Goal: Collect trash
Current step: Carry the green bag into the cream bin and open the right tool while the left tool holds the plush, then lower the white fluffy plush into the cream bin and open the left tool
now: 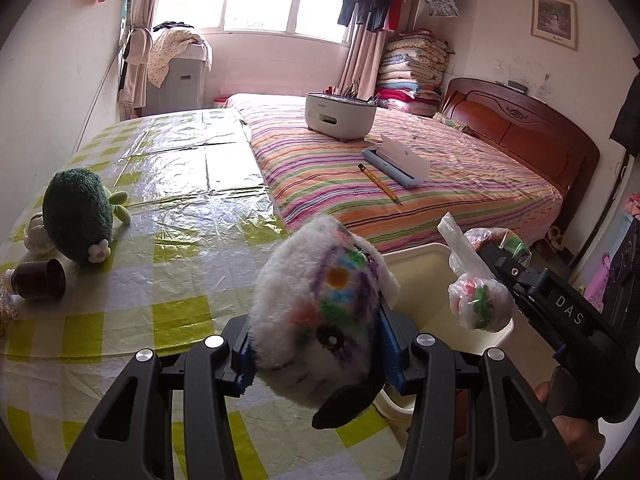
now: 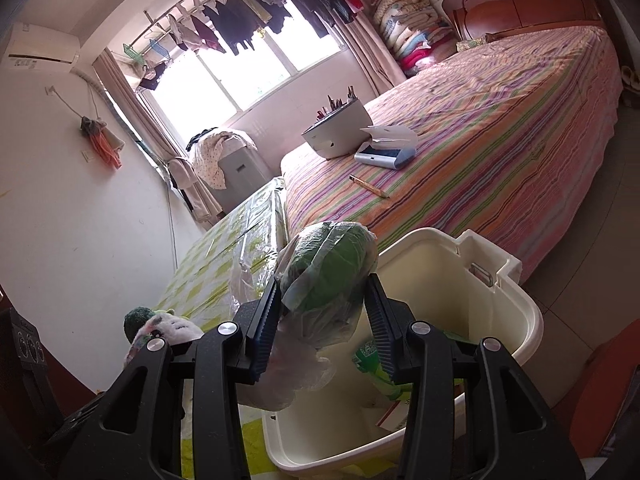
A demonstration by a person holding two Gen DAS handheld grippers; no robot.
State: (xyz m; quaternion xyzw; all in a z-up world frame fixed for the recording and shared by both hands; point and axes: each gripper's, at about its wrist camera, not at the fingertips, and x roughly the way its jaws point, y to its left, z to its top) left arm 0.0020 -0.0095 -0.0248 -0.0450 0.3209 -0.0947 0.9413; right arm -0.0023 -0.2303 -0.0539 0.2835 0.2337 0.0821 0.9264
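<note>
Cream plastic bin point(image 2: 516, 312) beside table with green-checked plastic cover point(image 1: 168, 184); green packaging lies inside bin. Left gripper point(image 1: 316, 344) clamped on white fluffy plush toy with coloured scribbles point(image 1: 320, 304), at table edge. Right gripper point(image 2: 324, 320) clamped on clear plastic bag of green trash point(image 2: 332, 276), above bin.

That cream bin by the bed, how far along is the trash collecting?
Some is done: the cream bin already holds green packaging. In hand: the right gripper clamps a plastic bag with something green inside, above the bin, while the left gripper grips a white plush toy. Left: a brown bottle still lies on the checked table.
</note>
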